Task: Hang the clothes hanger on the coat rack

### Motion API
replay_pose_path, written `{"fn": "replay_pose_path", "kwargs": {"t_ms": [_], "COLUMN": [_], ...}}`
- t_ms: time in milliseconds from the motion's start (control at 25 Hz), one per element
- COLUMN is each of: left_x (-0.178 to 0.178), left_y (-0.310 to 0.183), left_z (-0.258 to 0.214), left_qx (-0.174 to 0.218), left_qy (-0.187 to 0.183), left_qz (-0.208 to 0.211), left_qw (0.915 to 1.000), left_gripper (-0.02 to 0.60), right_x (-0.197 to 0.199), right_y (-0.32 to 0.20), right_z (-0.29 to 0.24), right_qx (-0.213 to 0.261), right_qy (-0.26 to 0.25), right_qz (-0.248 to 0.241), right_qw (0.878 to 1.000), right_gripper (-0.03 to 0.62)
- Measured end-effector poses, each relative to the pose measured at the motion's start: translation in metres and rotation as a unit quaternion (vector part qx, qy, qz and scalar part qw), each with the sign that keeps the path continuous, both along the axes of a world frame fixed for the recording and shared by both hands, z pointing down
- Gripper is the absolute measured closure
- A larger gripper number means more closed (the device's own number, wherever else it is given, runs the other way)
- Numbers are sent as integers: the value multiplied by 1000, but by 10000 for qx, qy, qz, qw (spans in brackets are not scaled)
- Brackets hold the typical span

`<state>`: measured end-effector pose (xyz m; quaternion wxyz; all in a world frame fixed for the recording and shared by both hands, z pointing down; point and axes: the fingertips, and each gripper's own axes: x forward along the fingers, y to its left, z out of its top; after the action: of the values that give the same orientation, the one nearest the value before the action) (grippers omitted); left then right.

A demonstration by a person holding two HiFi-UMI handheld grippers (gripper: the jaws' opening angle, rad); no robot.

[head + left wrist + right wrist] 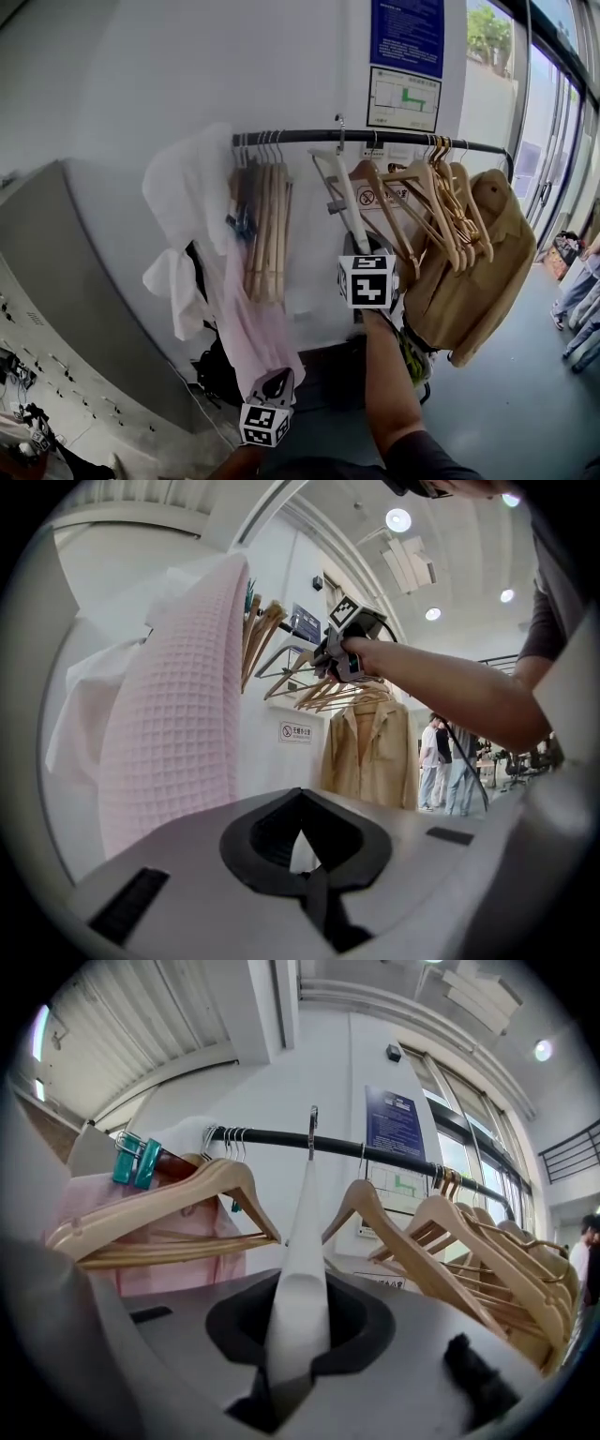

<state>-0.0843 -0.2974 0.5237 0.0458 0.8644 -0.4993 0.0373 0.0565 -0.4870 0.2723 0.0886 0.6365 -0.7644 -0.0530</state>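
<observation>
- While the left gripper (305,878) sits low with its jaws pressed together on nothing, a pink waffle cloth (178,714) hangs just off to its left.
- Right gripper (298,1335) is clamped on the white hanger (305,1232), with the hook over the black rail (272,1138) straight above it.
- Wooden hangers (441,1232) crowd in on its right, and the blue poster (389,1124) sits behind them, print too small to read.

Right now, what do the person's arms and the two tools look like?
The left tool and right tool each have a light grey body, black lining round the jaws, and a white cube with black square markers. The right arm wears a short dark sleeve.
</observation>
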Motion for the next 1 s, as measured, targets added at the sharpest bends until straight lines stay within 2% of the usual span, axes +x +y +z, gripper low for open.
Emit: {"fn": "replay_pose_path", "kwargs": {"t_ms": [320, 600, 880, 960, 1000], "left_x": [-8, -5, -10, -22, -27], "left_y": [1, 2, -1, -7, -9], "left_z": [4, 9, 6, 4, 3], "left_qx": [-38, -86, -39, -21, -30], "left_qy": [23, 56, 5, -48, -44], "left_qz": [-50, -18, -85, -233, -295], "left_qw": [10000, 9999, 10000, 9997, 9996], "left_gripper": [583, 583, 583, 583, 583], "right_x": [-3, -3, -3, -2, 0], "right_y": [-16, -11, -5, 3, 8], "right_z": [24, 30, 26, 17, 12], "right_qx": [-446, -446, -171, 154, 348], "right_qy": [68, 8, 153, 178, 166], "right_qz": [4, -18, 39, 46, 51], "right_qw": [9990, 9990, 9997, 9997, 9992], "right_gripper": [533, 531, 529, 492, 454]}}
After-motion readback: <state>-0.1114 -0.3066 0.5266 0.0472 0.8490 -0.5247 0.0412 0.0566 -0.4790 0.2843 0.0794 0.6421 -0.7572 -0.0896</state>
